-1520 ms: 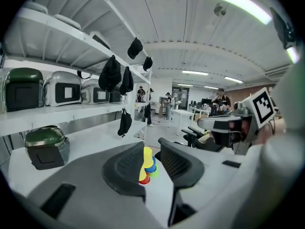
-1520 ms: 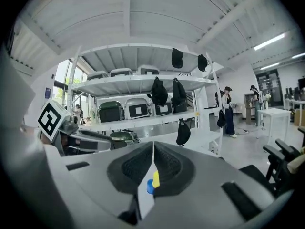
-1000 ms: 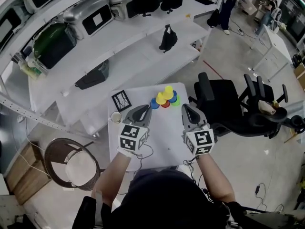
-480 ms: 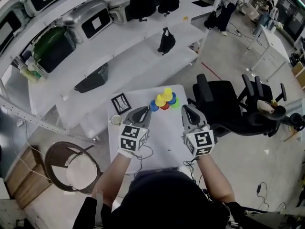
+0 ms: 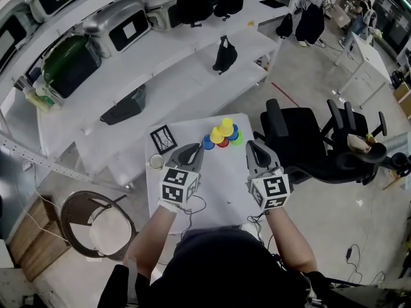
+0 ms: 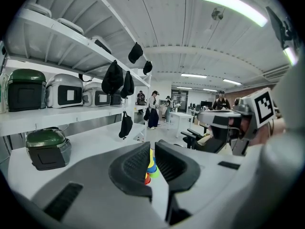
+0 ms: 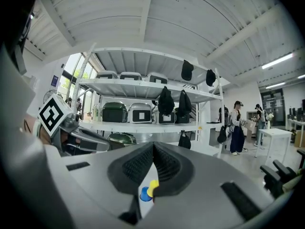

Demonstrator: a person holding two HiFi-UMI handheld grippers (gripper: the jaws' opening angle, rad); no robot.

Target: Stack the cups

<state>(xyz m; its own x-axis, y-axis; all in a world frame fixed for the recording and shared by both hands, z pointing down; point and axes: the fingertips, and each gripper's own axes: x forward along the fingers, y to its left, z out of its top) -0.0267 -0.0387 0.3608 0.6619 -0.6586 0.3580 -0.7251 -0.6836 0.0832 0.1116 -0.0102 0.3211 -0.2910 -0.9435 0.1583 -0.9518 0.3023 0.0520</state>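
- My left gripper (image 6: 153, 149) has its jaws drawn together and grips nothing. Its marker cube faces up toward my head.
- My right gripper (image 7: 153, 151) is likewise closed and empty, its ribbed pads meeting at the tips.
- Both grippers hover side by side over the near half of the small white table (image 5: 221, 188), apart from each other and pointing away from me toward the far edge.
- The cups (image 5: 223, 134) stand in a tight cluster at the far edge of the table, ahead of both grippers and between their lines of aim. Neither gripper touches them.
- In that cluster, two yellow cups (image 5: 217, 135) sit upside down on top. A blue cup (image 5: 208, 142) is at the left, a red cup (image 5: 223, 142) is in the middle front, and a green cup (image 5: 237, 138) is at the right.
- Through the narrow slit below my left pads I see part of the coloured cluster. Below my right pads I see only a blue and a yellow one.
- A black-framed marker card (image 5: 163, 136) lies at the table's far left corner, just left of my left gripper's tips.
- A small round pot (image 5: 156, 161) sits at the left edge of the table, beside the left gripper.
- A black office chair (image 5: 302, 147) stands just right of the table.
- Beyond the table run long white shelves (image 5: 160, 76) carrying a green case (image 5: 70, 59), grey cases and a black bag (image 5: 226, 53).
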